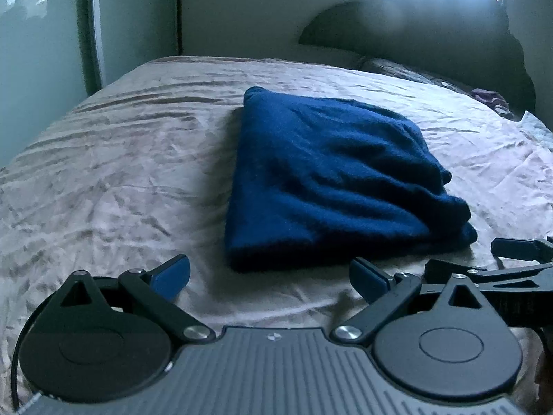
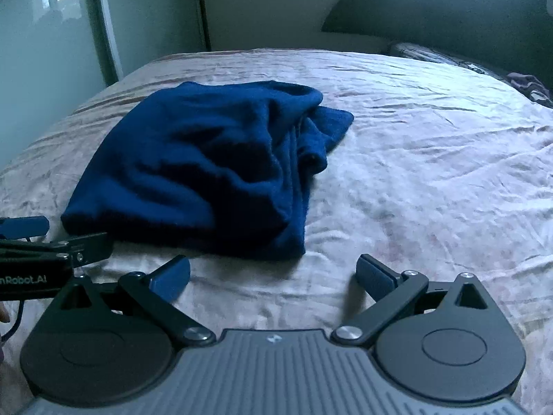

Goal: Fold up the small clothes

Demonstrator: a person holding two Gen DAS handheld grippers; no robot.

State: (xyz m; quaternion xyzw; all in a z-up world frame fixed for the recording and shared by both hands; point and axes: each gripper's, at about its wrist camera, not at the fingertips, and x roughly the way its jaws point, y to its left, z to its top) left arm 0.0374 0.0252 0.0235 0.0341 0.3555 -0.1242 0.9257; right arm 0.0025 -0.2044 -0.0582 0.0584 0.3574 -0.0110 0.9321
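Rumpled bedsheet (image 1: 103, 173) carries the folded blue cloth (image 1: 321, 173), dead ahead of the left gripper (image 1: 269, 276), long axis running away. Right gripper (image 2: 273, 276) sits right of it. Both jaws spread, empty.

Each handheld unit had a grey ribbed housing bearing a small white emblem, flanked by two black matte discs. Black linkage arms pivoted on silver screws. The left gripper (image 1: 269, 278) and the right gripper (image 2: 273, 276) carried blue rectangular finger pads (image 2: 171, 276). A thin black cable (image 1: 15, 363) ran alongside. White lettering read "nRobot.AI".
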